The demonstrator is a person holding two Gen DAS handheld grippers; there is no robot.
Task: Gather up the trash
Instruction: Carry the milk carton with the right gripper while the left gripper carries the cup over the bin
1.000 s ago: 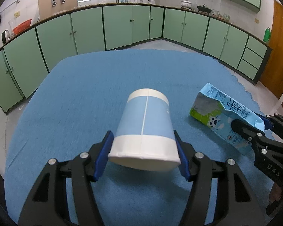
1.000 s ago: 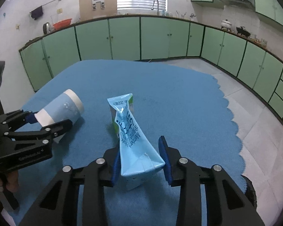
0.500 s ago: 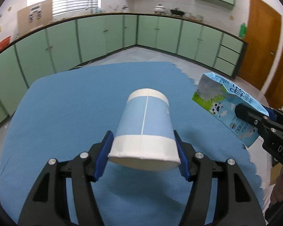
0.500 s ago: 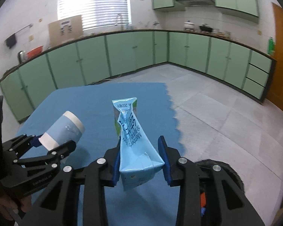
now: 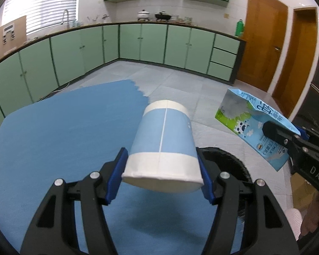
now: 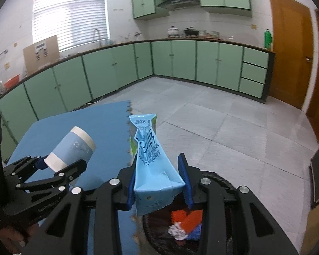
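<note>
Trash bin holds crumpled scraps; left tongs clamp cup, right tongs clamp carton.

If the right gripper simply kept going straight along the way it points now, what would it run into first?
Probably nothing close: the right gripper, shut on the milk carton, points out over bare floor tiles toward the green cabinets. The trash bin sits below that line.

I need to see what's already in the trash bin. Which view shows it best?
Right wrist view: the bin sits below the gripped milk carton, showing orange, white and blue trash inside. Left wrist view shows only its dark rim behind the cup.
</note>
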